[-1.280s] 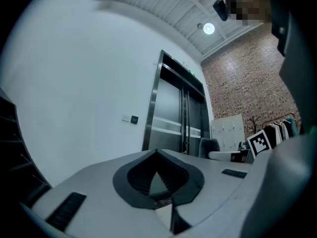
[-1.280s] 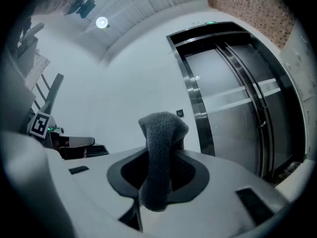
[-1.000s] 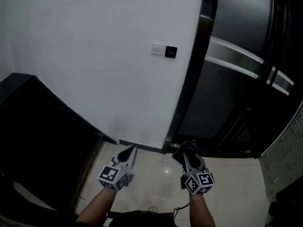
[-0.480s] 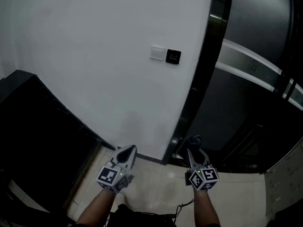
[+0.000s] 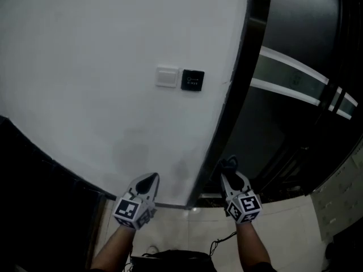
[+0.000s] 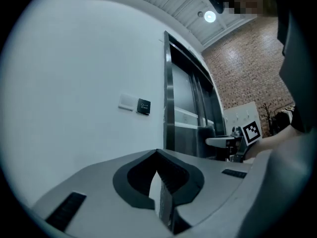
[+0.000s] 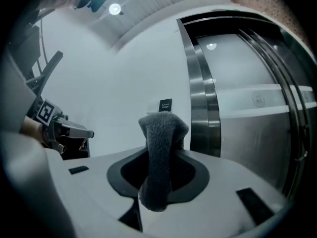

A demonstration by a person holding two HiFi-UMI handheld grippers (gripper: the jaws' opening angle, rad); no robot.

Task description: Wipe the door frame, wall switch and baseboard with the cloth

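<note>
A dark grey cloth (image 7: 159,148) is pinched in my right gripper (image 5: 228,171), folded over its tips; in the head view the cloth (image 5: 227,164) sits right at the dark metal door frame (image 5: 235,95). My left gripper (image 5: 147,182) is shut with nothing in it, held low in front of the white wall. A white wall switch (image 5: 167,76) and a black panel (image 5: 193,80) beside it hang on the wall above, left of the frame. In the left gripper view the switch (image 6: 126,102) shows ahead. A strip of baseboard (image 5: 170,206) runs between the grippers.
A dark door with pale horizontal bands (image 5: 295,84) fills the right. A black cabinet or counter (image 5: 39,208) stands at the lower left. Light floor tiles (image 5: 187,231) lie below. A brick wall (image 6: 247,73) shows in the left gripper view.
The view has drawn closer to the wall and frame. Both grippers have come up against the wall's foot, the right one with the cloth reaching the door frame.
</note>
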